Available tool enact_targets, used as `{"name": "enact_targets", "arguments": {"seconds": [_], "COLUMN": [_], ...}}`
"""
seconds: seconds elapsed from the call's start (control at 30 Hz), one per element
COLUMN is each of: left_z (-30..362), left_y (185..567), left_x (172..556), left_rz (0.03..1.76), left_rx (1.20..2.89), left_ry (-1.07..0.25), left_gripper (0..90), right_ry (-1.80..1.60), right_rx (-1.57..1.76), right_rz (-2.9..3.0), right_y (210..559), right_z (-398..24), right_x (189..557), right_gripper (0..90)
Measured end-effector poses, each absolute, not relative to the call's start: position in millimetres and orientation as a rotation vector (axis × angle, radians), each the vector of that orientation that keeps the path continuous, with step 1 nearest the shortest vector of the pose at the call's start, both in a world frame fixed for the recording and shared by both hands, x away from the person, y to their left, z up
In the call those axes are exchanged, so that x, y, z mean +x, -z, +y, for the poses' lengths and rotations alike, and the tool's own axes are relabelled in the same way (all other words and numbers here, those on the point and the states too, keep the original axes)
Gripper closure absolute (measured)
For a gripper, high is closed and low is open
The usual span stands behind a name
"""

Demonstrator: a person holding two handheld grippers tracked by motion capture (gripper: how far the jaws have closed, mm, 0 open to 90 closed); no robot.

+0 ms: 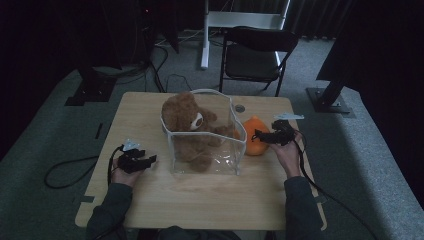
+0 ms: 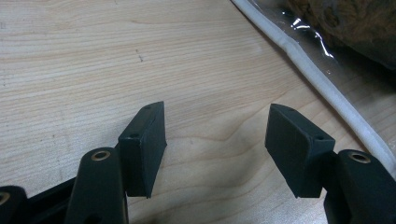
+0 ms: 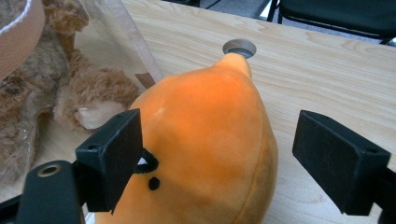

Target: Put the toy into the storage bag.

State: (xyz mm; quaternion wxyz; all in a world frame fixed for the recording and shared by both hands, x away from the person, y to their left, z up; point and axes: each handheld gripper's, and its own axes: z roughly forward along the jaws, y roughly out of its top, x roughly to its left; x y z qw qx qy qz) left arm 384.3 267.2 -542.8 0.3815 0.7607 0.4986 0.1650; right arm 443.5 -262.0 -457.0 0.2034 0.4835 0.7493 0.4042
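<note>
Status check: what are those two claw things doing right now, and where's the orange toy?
Left gripper open, over bare table. Right gripper open, straddling orange plush toy. Toy outside clear bag holding teddy bear.

No readable text or labels, as far as the dim views show.

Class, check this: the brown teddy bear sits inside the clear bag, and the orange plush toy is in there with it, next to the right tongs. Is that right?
Not quite. The brown teddy bear does sit inside the clear bag, but the orange plush toy lies outside it, on the table beside the bag. It is next to the right tongs, whose open jaws flank it. The high view shows this.
</note>
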Motion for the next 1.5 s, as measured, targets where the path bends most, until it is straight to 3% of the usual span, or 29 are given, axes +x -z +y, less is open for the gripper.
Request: {"name": "enact_targets", "arguments": {"seconds": [0.63,1.5], "left_z": [267,267], "left_y": [543,543], "left_x": [384,384], "left_rz": [1.272,1.272], "left_rx": [1.941,1.942], "left_ry": [-0.422,-0.423], "left_gripper": [38.8,38.8], "right_ry": [-1.092,-1.127], "right_rx": [1.380,1.417], "right_rz": [2.128,2.192], "right_y": [469,484], "right_z": [-254,-239], "right_x": [447,447], "right_gripper": [10.8,10.2]}}
